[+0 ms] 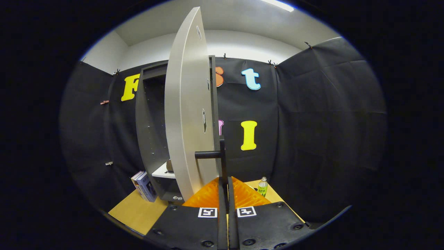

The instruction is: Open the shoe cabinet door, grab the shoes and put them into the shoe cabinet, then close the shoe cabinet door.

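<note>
The gripper [227,189] has its two fingers pressed close together around the dark bar handle [222,156] of the shoe cabinet door [185,114], clenched on the upright part of that handle, which rises from between the fingertips. The door is a pale grey panel, swung well open and seen almost edge-on, with small oval holes along its face. Behind it stands the shoe cabinet [152,132], a tall dark grey carcass with an open front; its inside is shadowed, with rows of tiny peg holes on the side wall and a white shelf [164,172] low down. On that shelf, partly hidden by the door's edge, sits a small brownish thing [169,165] that may be a shoe, though too little shows to be sure.

The cabinet stands on a light wooden floor board [138,211]. Leaning against the cabinet's foot on its far side from the door are a few upright books [144,185] with blue and white covers. Beyond the fingers and beside the handle, a small clear bottle [262,186] with a white cap and green label stands upright on the wood.

Black cloth [329,114] hangs all around as the booth's wall, held by small clips along the top. Above it are plain white walls and ceiling [236,21], with a bright strip light [279,5] overhead
</note>
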`<action>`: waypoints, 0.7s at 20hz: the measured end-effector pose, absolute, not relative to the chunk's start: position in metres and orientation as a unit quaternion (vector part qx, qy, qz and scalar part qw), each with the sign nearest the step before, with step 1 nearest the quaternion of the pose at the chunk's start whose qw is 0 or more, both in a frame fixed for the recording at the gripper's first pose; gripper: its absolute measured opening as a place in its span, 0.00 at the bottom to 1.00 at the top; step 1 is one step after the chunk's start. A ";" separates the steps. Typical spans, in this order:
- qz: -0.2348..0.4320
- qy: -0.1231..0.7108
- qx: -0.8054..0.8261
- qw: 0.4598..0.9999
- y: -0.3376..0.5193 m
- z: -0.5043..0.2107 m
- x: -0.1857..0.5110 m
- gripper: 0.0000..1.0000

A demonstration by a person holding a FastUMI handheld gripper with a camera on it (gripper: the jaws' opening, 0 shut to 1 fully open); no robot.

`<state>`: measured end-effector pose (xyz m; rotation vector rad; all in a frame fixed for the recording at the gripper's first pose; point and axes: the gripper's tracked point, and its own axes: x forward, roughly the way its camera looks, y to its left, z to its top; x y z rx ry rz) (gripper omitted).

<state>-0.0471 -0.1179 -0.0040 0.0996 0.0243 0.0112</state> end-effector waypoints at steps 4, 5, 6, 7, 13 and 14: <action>-0.011 0.011 0.050 0.999 -0.129 -0.003 -0.054 0.06; -0.017 0.012 0.052 0.998 -0.131 -0.004 -0.054 0.06; -0.030 0.010 0.049 0.998 -0.139 -0.004 -0.060 0.08; -0.043 0.006 0.043 0.998 -0.145 -0.004 -0.063 0.08; -0.056 0.006 0.036 0.998 -0.156 -0.009 -0.108 0.20; -0.047 0.008 0.038 0.998 -0.150 -0.011 -0.113 0.21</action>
